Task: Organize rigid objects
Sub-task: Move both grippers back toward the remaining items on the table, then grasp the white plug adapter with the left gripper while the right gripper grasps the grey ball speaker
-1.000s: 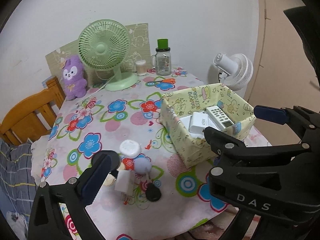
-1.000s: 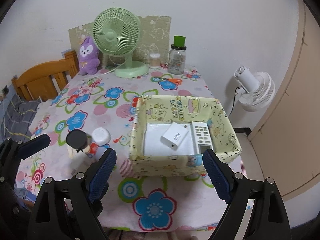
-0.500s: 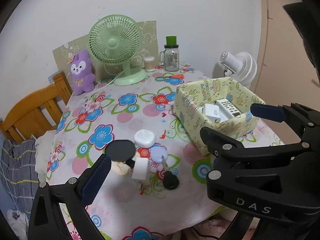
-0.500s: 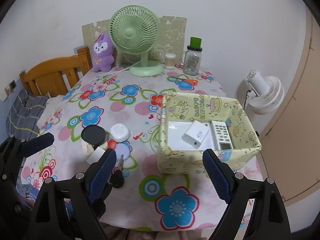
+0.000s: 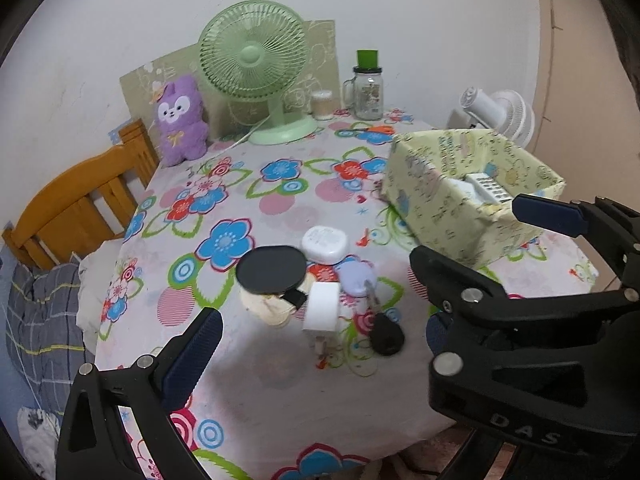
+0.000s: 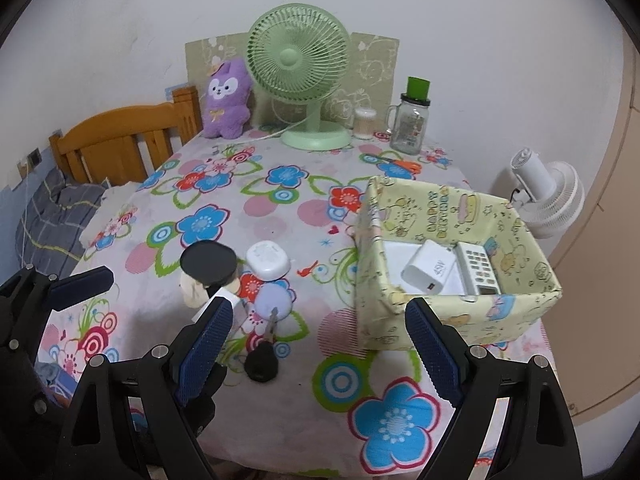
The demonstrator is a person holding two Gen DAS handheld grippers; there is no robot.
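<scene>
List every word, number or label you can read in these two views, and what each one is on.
"DAS": on the black body of the right hand-held gripper, seen from the left wrist.
"45W": on the white rectangular plastic charger in the box.
"HAPPY BIRTHDAY", partly blurred: inside wall of the yellow cartoon-print box.
Too small to read: white remote's buttons, clear glass jar's label.

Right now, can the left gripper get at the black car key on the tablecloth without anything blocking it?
Probably yes. The left gripper stands open and empty above the car key, which lies flat with bare cloth on its near side. The white charger beside it and the right gripper nearby leave little room.
</scene>
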